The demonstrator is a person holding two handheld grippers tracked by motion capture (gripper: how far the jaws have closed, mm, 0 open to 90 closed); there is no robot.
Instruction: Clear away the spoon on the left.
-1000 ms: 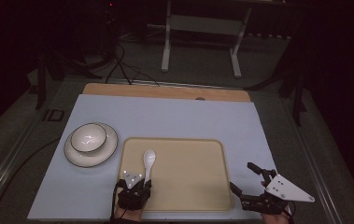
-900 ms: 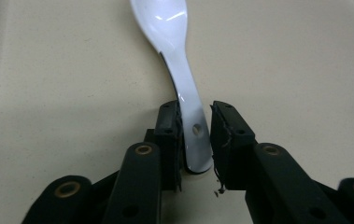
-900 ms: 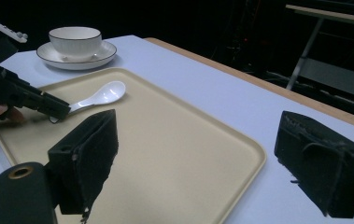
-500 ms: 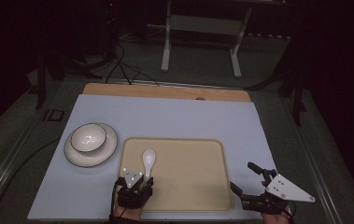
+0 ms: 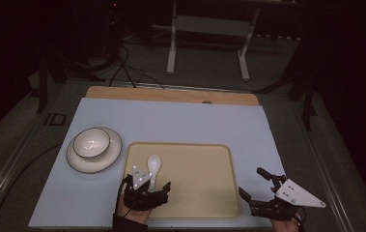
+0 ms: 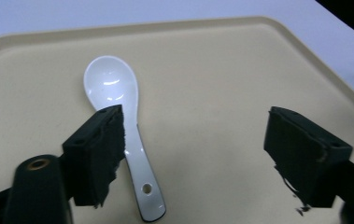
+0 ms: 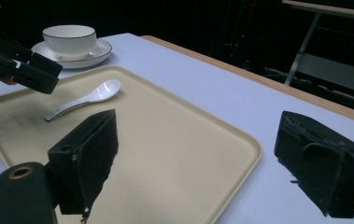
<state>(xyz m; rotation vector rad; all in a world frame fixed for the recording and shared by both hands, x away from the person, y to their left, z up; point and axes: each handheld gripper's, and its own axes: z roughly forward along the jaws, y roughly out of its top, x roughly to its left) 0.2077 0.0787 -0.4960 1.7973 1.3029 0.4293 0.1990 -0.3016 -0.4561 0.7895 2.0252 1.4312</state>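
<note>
Lying flat on the tan tray (image 5: pixel 204 193), near its left end, bowl pointing away: white spoon (image 6: pixel 118 121). Left gripper (image 5: pixel 144 191) just above the handle, jaws newly spread wide, gripping nothing, spoon beneath the gap's left side. Right gripper (image 5: pixel 267 193) off the tray's right corner, jaws wide apart, empty. Bowl (image 5: pixel 91 143) on saucer (image 5: pixel 110 157) left of the tray.

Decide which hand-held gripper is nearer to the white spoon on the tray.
Left. The left hand-held gripper hangs directly over the white spoon, its handle below the just-opened jaws. The right hand-held gripper is off the tray's far right corner.
</note>
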